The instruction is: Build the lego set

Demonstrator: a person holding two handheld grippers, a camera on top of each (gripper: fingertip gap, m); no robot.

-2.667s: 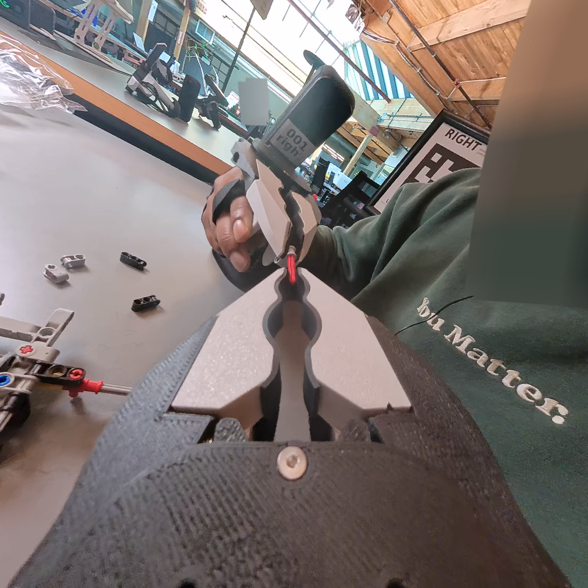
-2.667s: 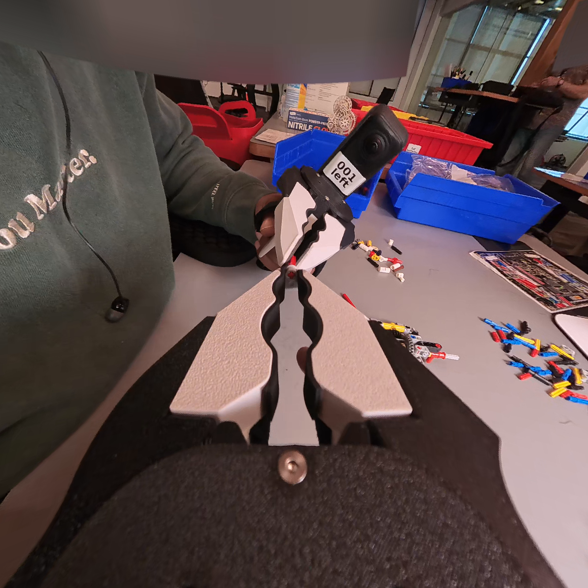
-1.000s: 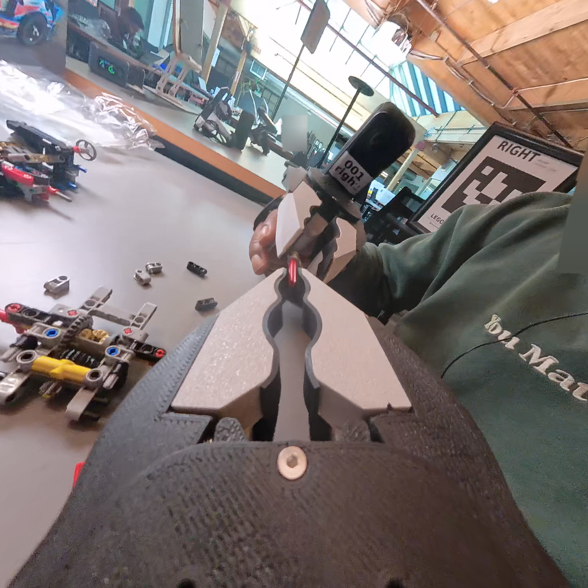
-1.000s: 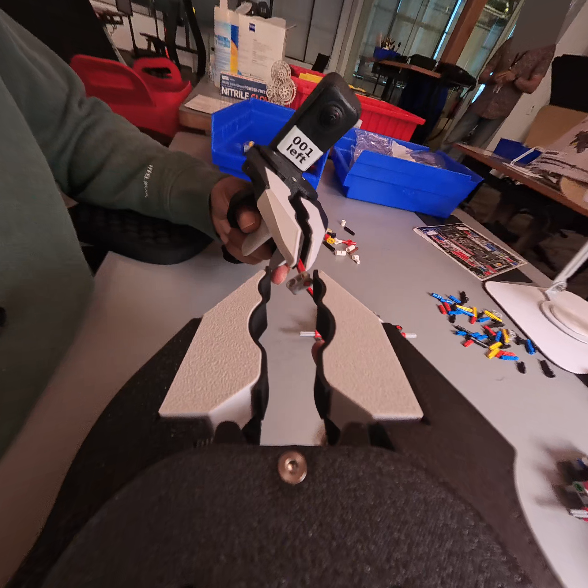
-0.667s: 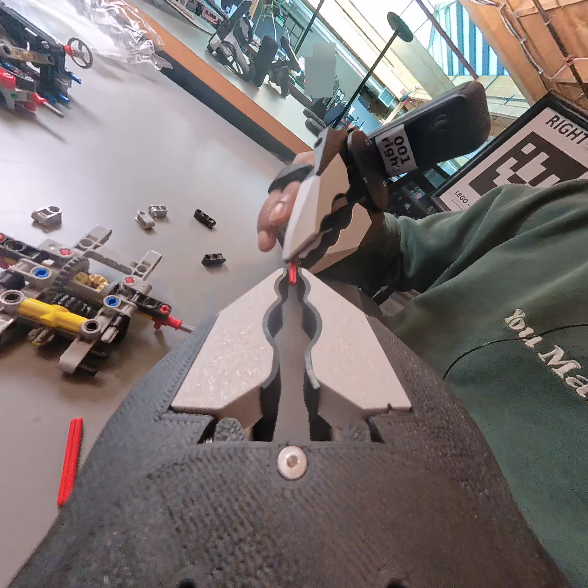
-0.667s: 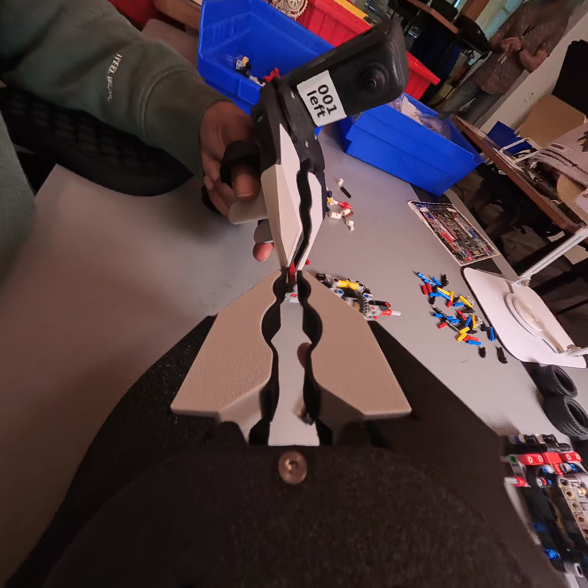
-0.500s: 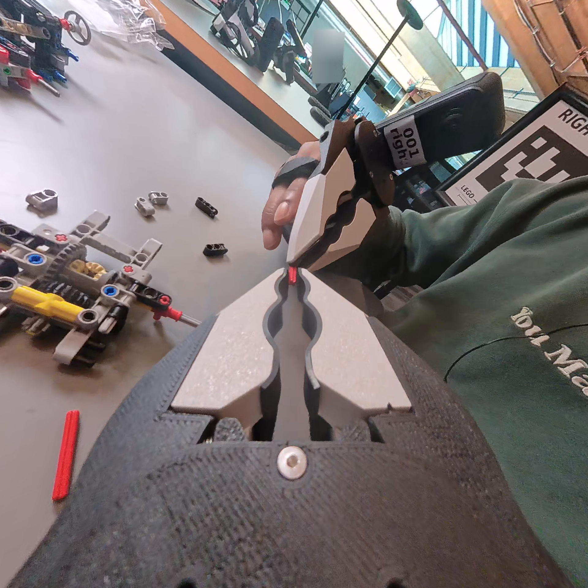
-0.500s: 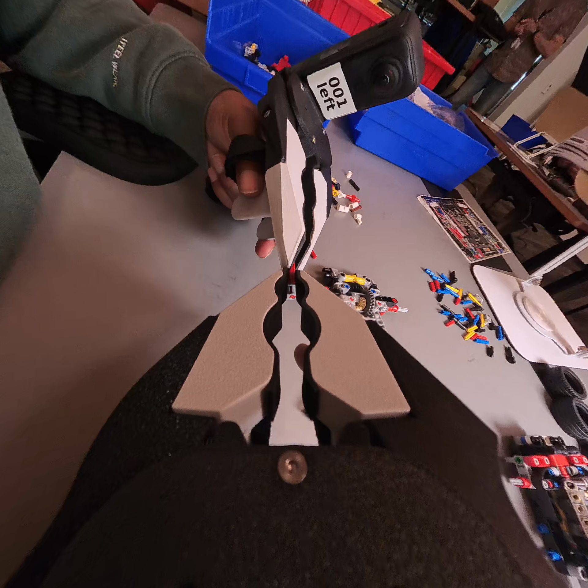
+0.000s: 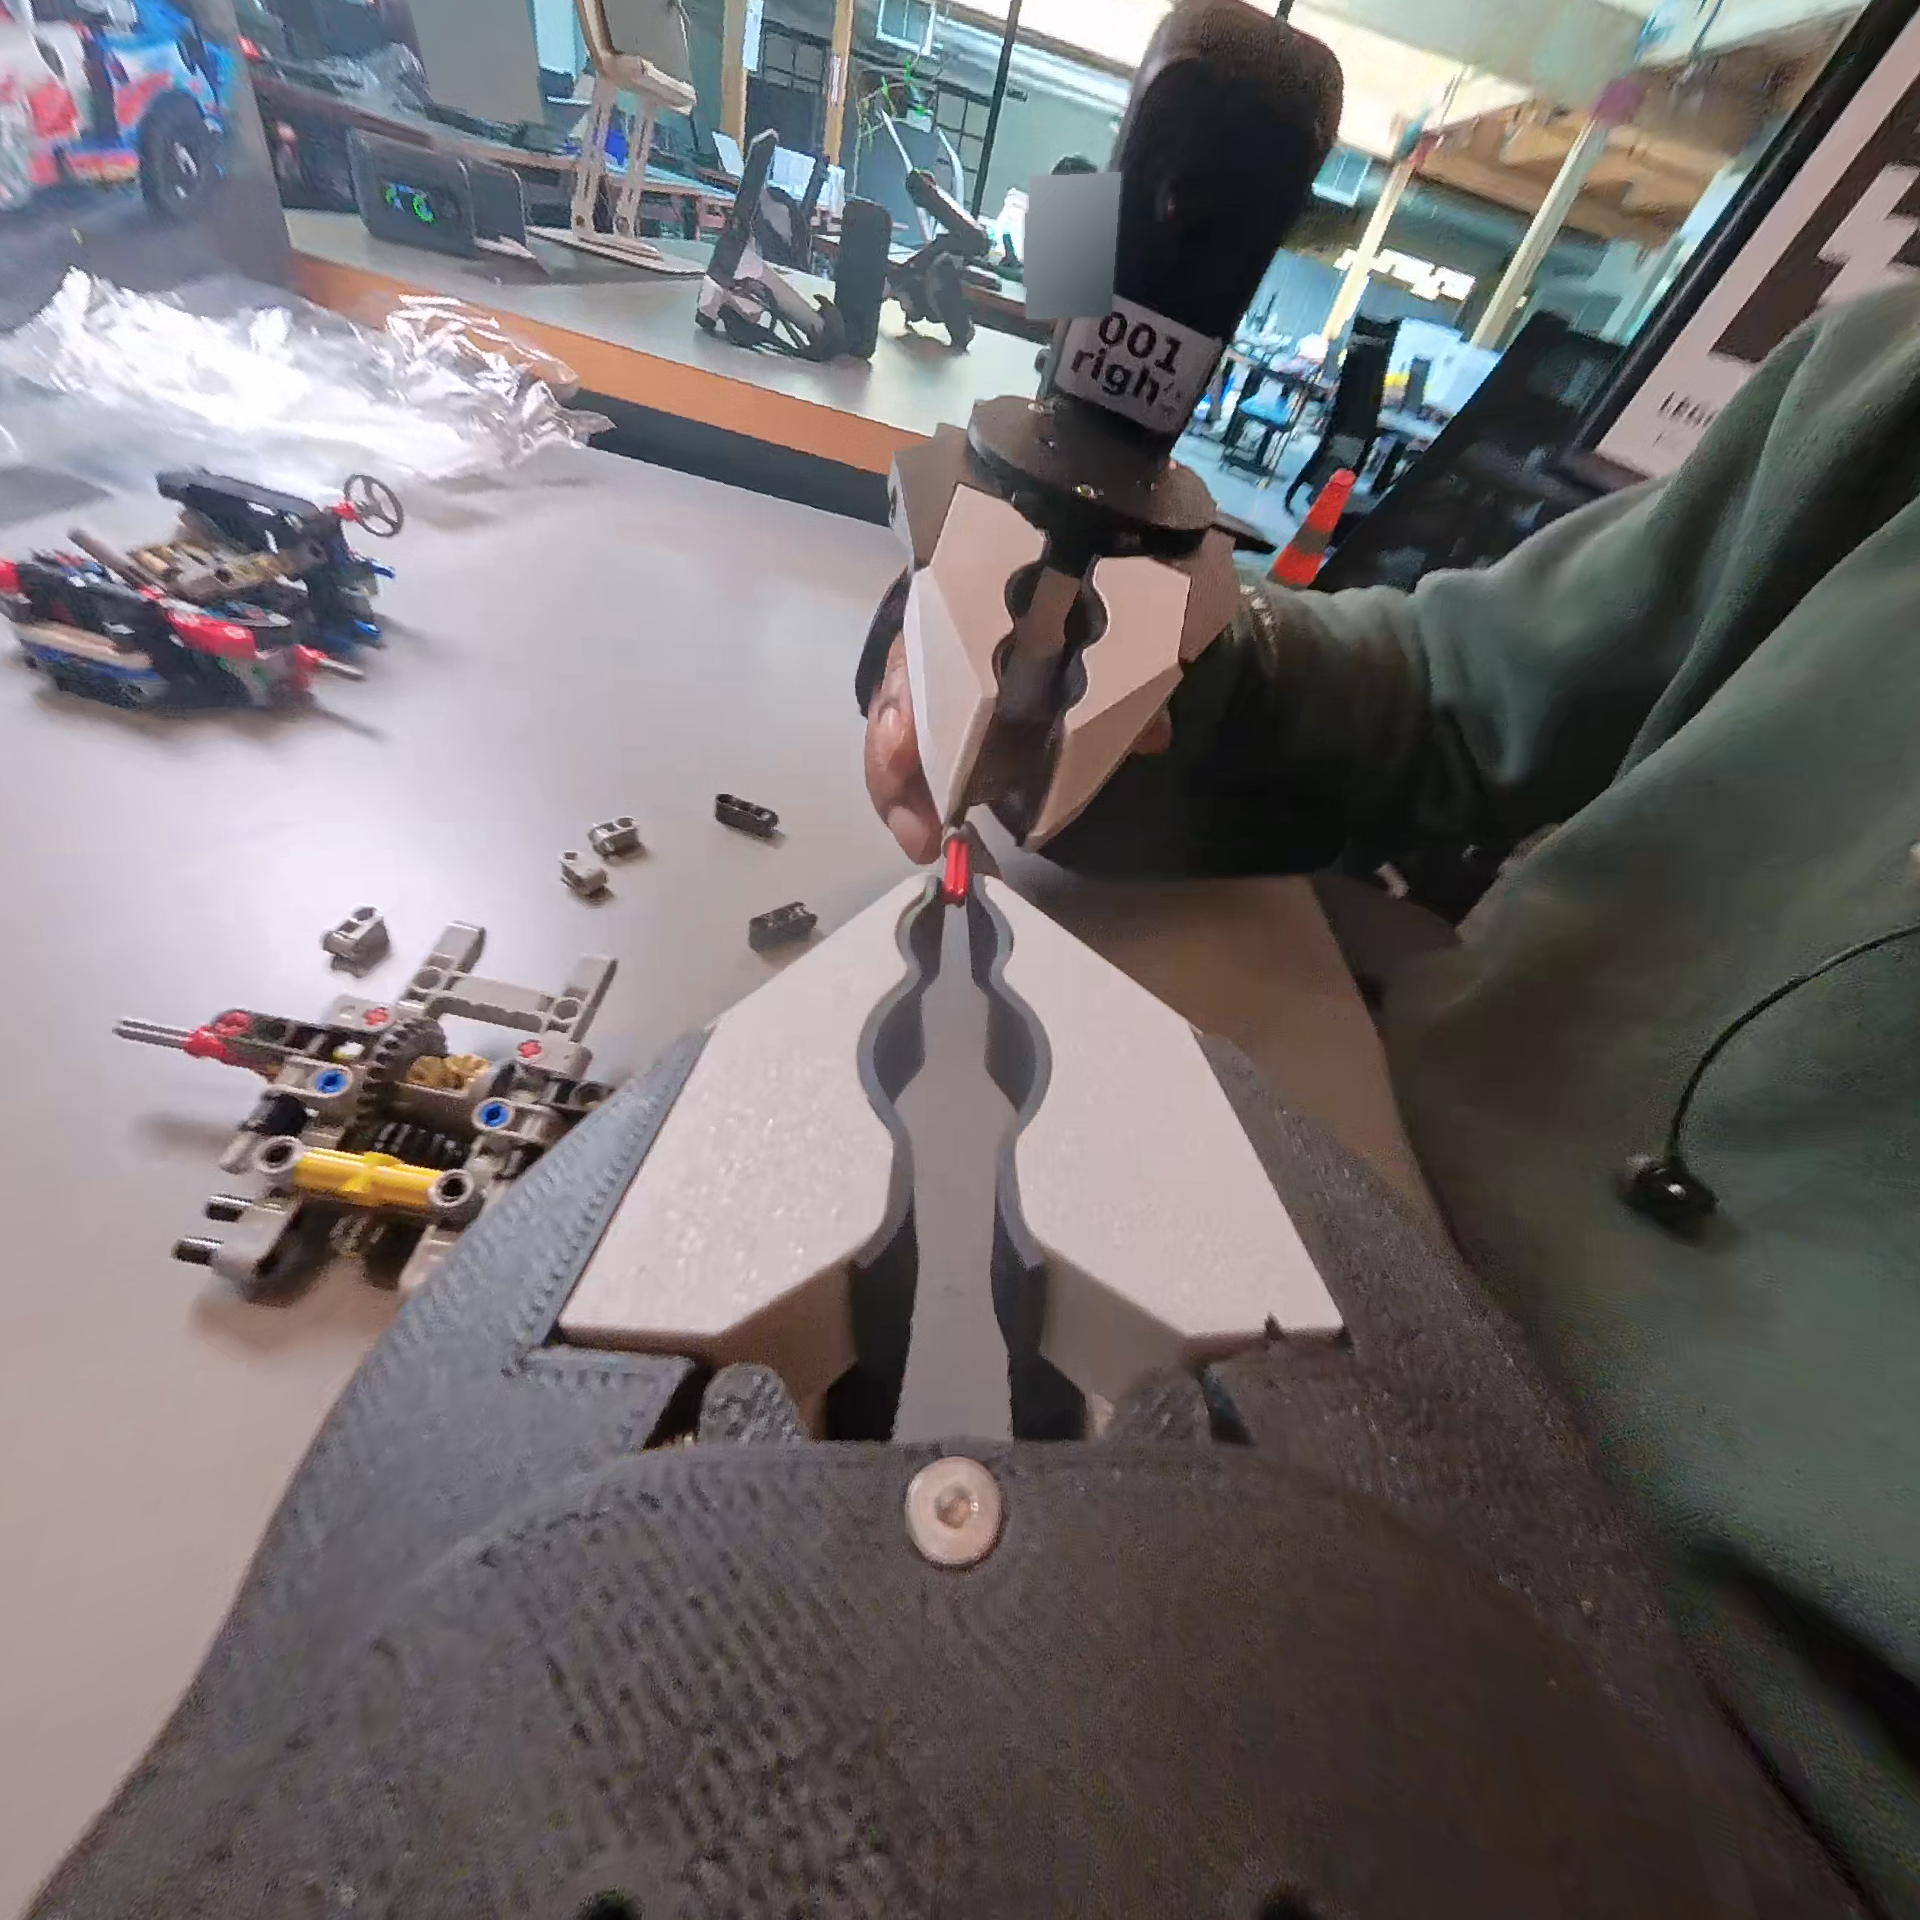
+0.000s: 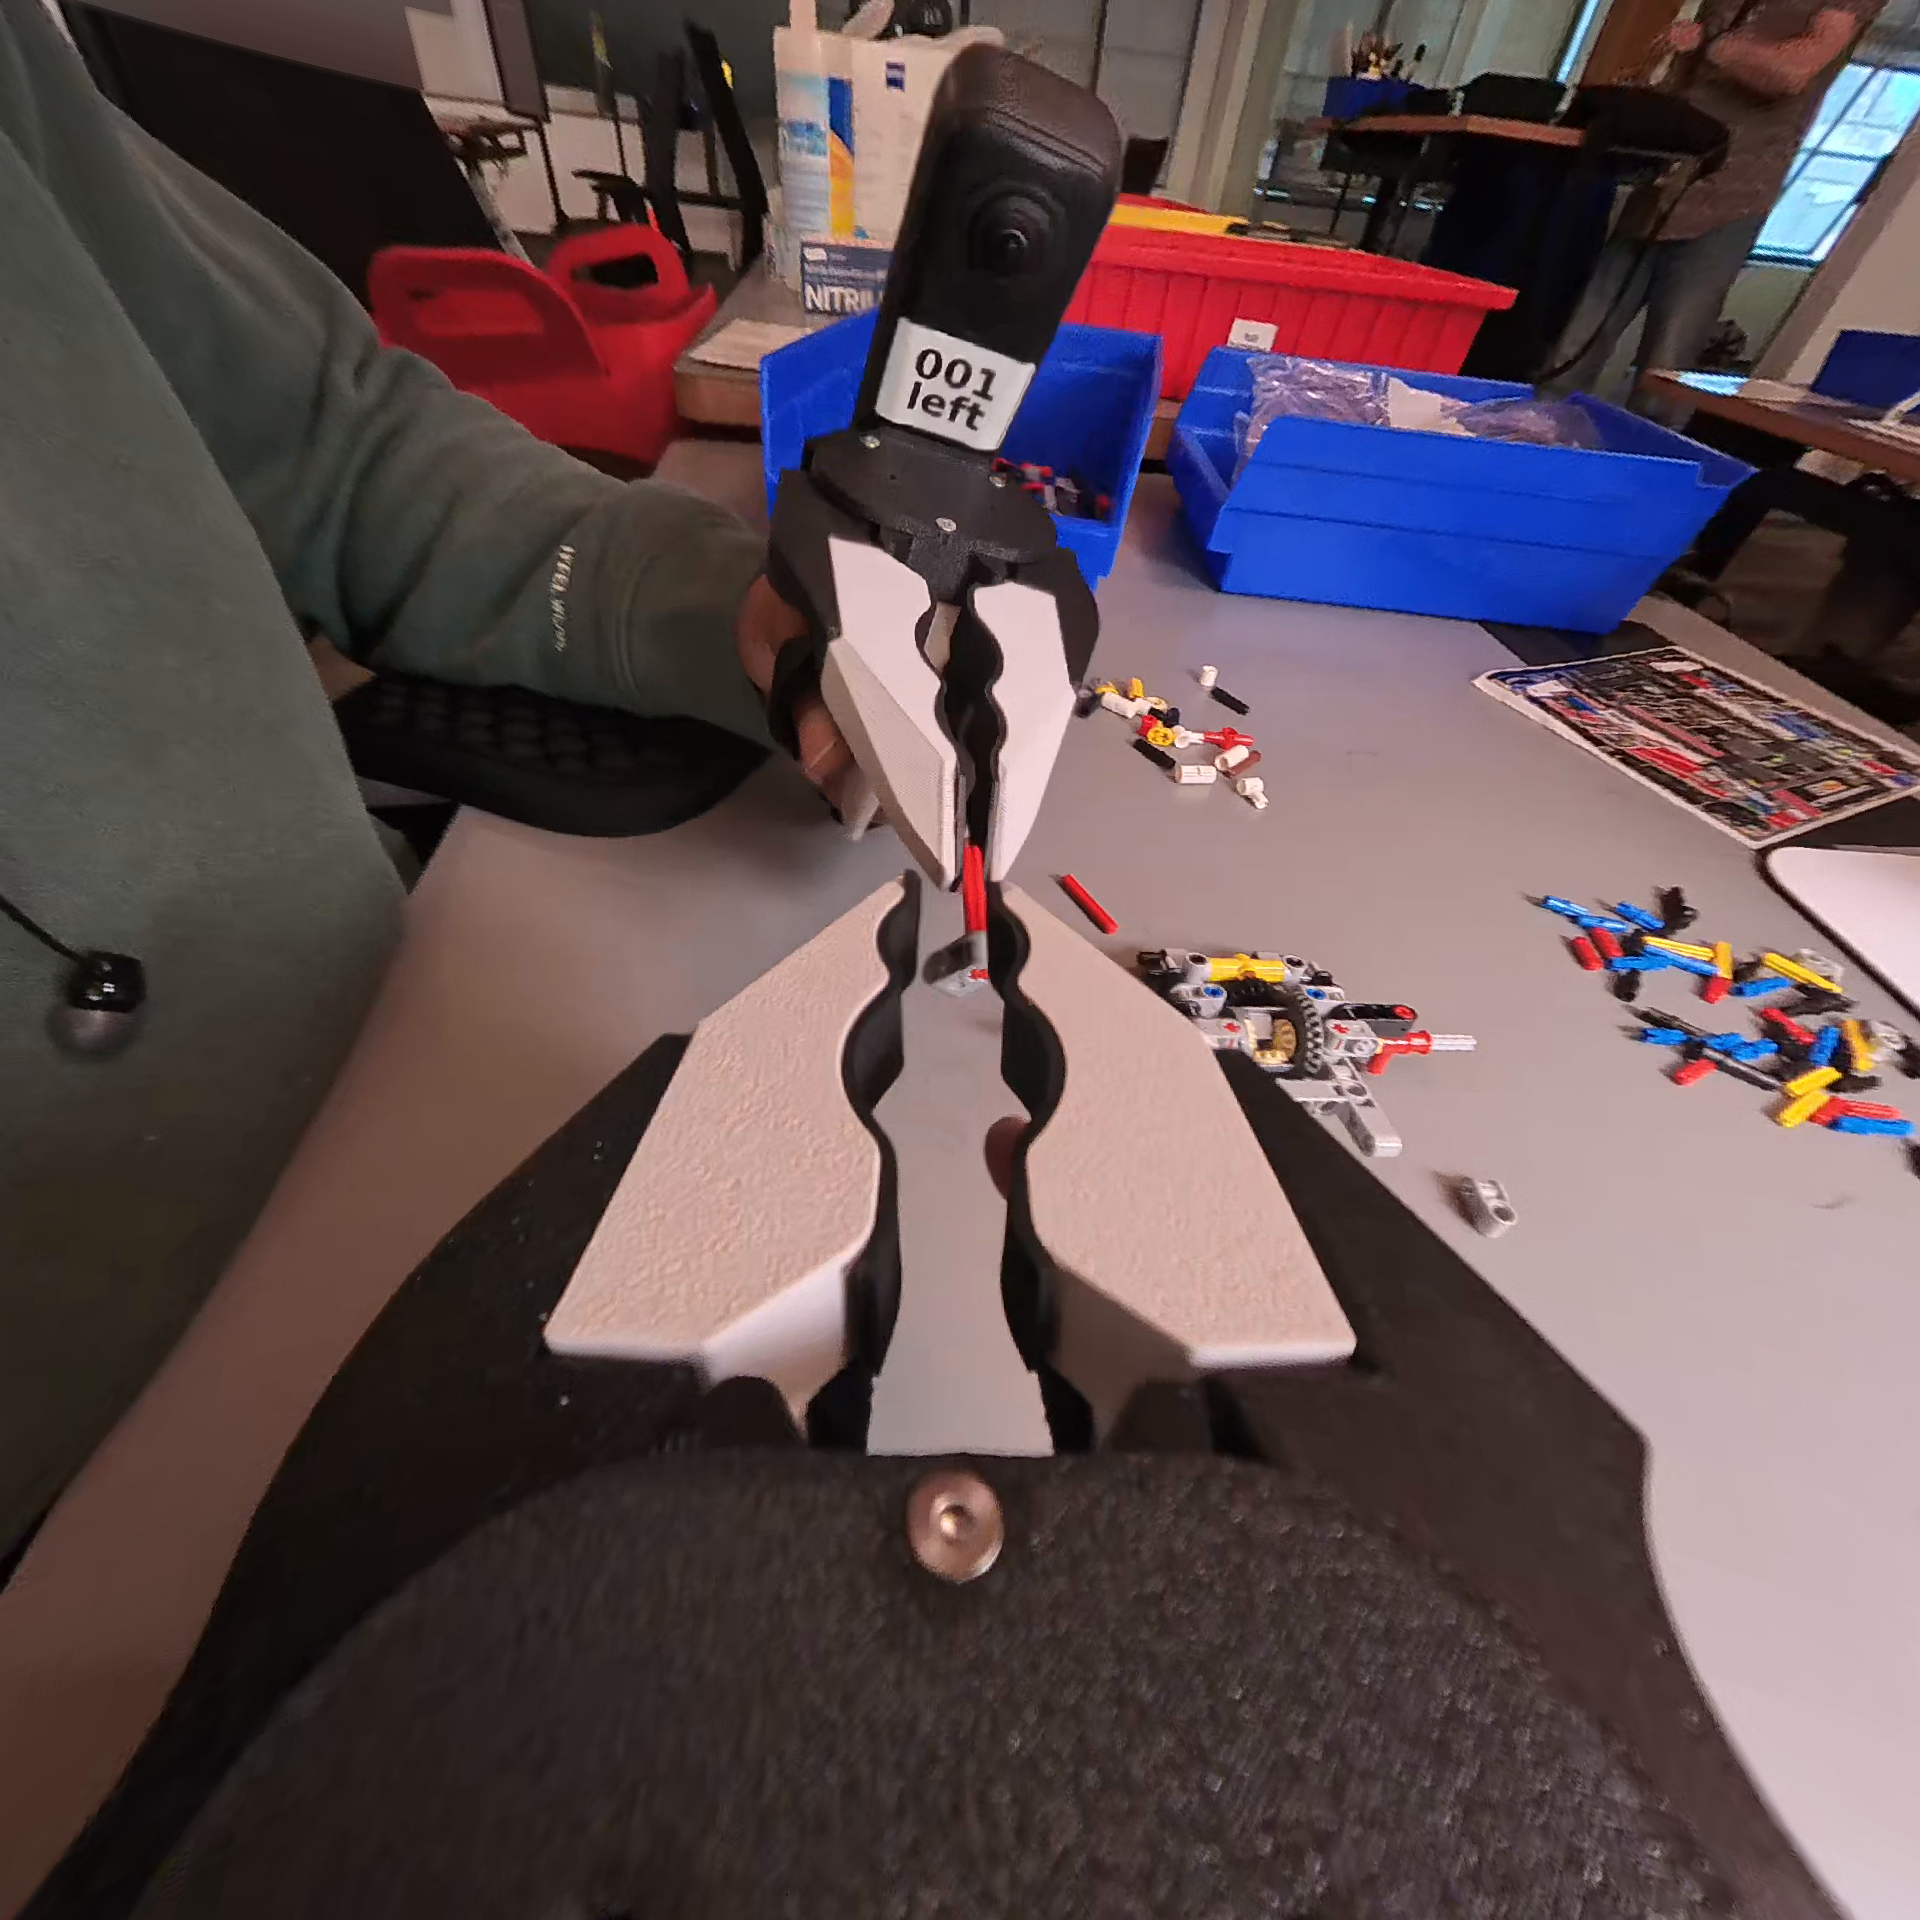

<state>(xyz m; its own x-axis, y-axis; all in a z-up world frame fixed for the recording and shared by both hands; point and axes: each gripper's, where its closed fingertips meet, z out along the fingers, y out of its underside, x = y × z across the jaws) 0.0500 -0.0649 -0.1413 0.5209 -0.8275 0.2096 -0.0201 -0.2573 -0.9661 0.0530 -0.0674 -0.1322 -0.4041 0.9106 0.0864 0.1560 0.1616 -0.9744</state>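
Above the near edge of the grey table [image 10: 1403,883], between the two tools, hangs a thin red axle [image 10: 972,883] with a small grey connector [image 10: 958,968] seated on its lower end. The left gripper [image 10: 975,868] is clamped together on the axle's upper part, seen again in the left wrist view as a red stub [image 9: 956,871] pinched at the tips of the left gripper [image 9: 954,896]. The right gripper [image 10: 954,914] stands slightly apart, its fingers flanking the connector without squeezing it; whether a pad brushes it I cannot tell. Both pieces look like light, rigid plastic, smooth enough to slip or swivel in a pinch. The axle is slender and would likely pivot if held at one point, so the firm hold belongs on its bare length. The connector is best taken across its flat sides, squarely, so a push runs straight along the axle. To the right lies the gearbox assembly [image 10: 1283,1023], with a loose red axle [image 10: 1086,902] just beyond the fingers and a scatter of coloured pins [image 10: 1756,1018] farther right.
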